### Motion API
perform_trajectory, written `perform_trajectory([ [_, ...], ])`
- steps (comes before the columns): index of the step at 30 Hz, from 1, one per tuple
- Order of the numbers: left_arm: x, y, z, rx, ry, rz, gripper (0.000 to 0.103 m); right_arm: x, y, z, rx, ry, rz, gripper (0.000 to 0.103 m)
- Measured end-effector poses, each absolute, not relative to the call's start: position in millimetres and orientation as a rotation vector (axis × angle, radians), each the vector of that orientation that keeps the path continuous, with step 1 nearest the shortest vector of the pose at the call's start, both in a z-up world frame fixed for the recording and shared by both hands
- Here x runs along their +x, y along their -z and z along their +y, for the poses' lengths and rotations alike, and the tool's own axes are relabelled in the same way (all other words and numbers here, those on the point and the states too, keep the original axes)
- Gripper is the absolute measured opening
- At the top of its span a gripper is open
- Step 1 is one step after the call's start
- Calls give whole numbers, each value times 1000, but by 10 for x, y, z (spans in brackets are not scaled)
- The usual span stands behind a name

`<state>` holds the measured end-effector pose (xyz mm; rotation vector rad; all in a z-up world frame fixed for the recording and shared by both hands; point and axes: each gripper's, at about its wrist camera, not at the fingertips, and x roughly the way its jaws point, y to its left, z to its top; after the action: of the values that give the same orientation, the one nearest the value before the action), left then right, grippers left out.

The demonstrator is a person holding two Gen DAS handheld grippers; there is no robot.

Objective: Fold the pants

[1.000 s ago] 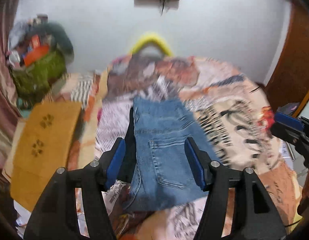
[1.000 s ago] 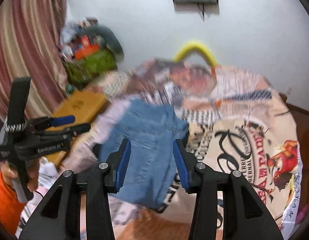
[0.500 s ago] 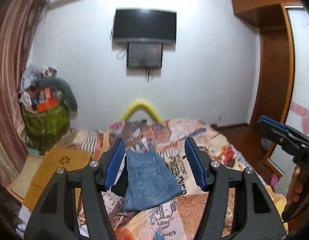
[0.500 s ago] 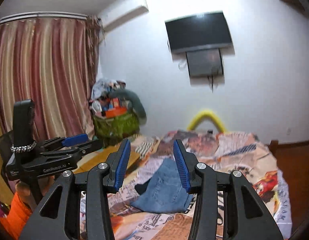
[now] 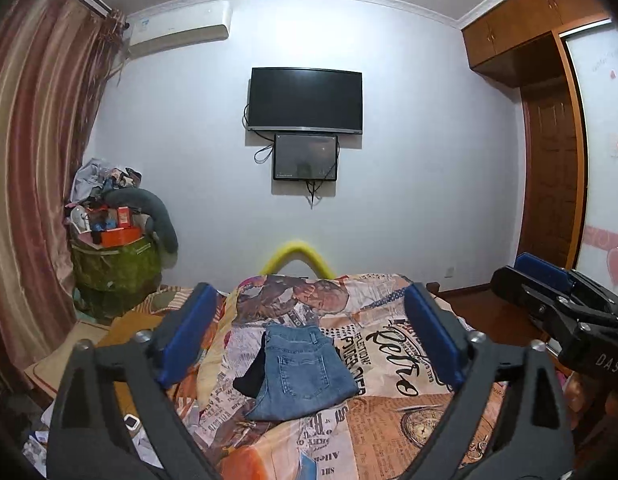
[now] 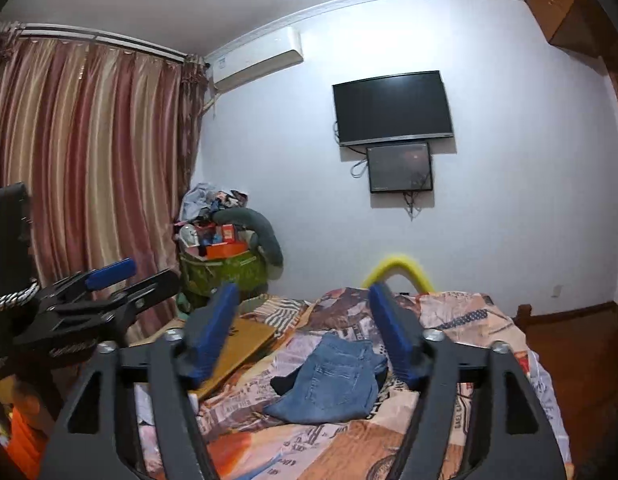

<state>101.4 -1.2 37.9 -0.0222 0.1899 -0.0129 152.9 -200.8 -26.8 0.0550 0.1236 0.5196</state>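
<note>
The blue denim pants (image 5: 305, 368) lie folded into a compact packet on the printed bedspread (image 5: 389, 408), a back pocket facing up and a bit of black cloth showing at their left edge. In the right wrist view the pants (image 6: 333, 384) rest mid-bed. My left gripper (image 5: 309, 336) hovers well back from them, its jaws opening wide with nothing between them. My right gripper (image 6: 305, 332) is likewise raised and away, jaws opening, nothing between its blue pads. Each gripper shows at the side of the other's view: the right gripper (image 5: 549, 296), the left gripper (image 6: 121, 280).
A green bag (image 5: 113, 268) heaped with clutter stands by the striped curtain (image 5: 29, 180) at the left. A brown mat (image 6: 237, 344) lies beside the bed. A television (image 5: 305, 100) hangs on the far wall, a wooden wardrobe (image 5: 549, 160) at the right.
Both grippers drew back and rose from just over the pants, tilting up to face the wall. Both sets of jaws spread wider. The pants stayed folded on the bed.
</note>
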Motion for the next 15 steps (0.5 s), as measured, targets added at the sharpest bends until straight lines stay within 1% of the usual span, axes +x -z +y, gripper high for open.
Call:
perform_trajectory([
  [1, 1024, -361, 3, -26, 14, 192, 102, 1522, 267, -2005, 54, -512, 123, 82],
  [5, 1058, -320, 38, -34, 14, 199, 103, 1543, 265, -2006, 46, -474, 125, 92],
  [6, 1076, -313, 53, -36, 13, 202, 103, 1538, 275, -2015, 46, -469, 124, 98],
  [7, 1079, -297, 59, -39, 13, 204, 103, 1521, 293, -2022, 46, -461, 122, 101],
  [15, 1077, -214, 74, -40, 11, 215, 103, 1499, 393, -2065, 48, -444, 144, 102],
])
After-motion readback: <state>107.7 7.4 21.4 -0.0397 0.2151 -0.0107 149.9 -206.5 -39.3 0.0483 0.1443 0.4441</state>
